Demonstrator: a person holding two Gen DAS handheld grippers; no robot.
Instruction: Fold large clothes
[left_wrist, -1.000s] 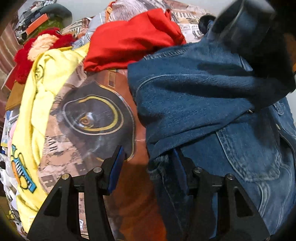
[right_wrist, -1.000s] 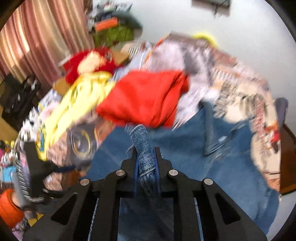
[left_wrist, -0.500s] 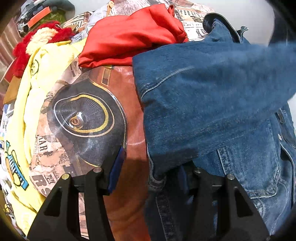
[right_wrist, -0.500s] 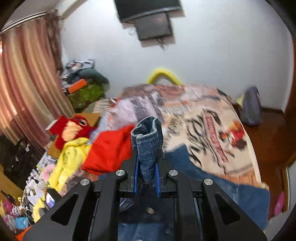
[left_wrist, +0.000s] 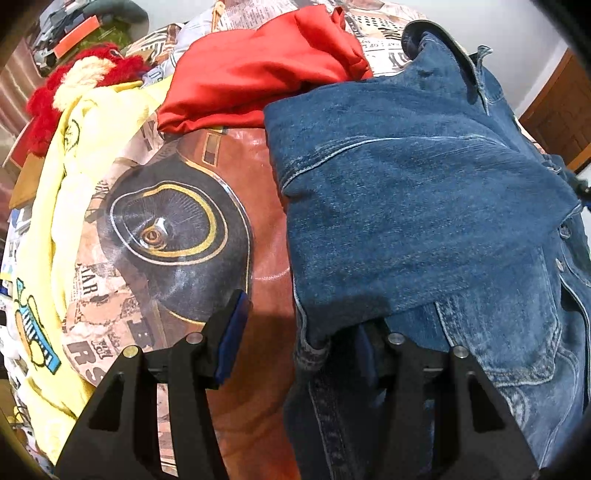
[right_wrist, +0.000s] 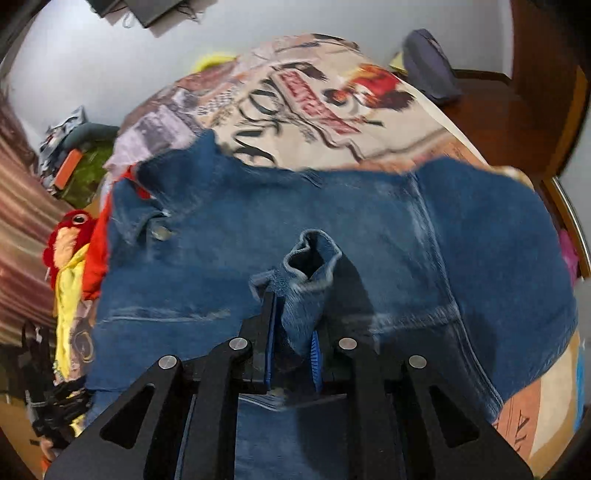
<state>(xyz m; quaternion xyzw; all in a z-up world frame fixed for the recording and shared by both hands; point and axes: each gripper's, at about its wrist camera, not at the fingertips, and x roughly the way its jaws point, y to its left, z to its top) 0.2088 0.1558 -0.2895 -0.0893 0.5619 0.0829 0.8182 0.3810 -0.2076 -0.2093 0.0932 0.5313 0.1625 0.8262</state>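
A blue denim jacket (left_wrist: 424, 206) lies on a printed bedspread (left_wrist: 177, 236), one sleeve folded across its body. My left gripper (left_wrist: 299, 328) is open at the jacket's left edge; its right finger is tucked under the denim, its left finger (left_wrist: 231, 332) rests over the bedspread. In the right wrist view the jacket (right_wrist: 461, 240) spreads wide below. My right gripper (right_wrist: 291, 332) is shut on the sleeve cuff (right_wrist: 306, 266), which sticks up between the blue pads just above the jacket.
A red garment (left_wrist: 266, 66) lies behind the jacket, a yellow garment (left_wrist: 48, 229) along the left, and a red plush toy (left_wrist: 70, 81) beyond it. The bed's right edge and wooden floor (right_wrist: 491, 110) show in the right wrist view.
My right gripper has carried the sleeve cuff across and down over the jacket body. The sleeve now lies flat across the jacket. The left gripper stayed at the jacket's edge.
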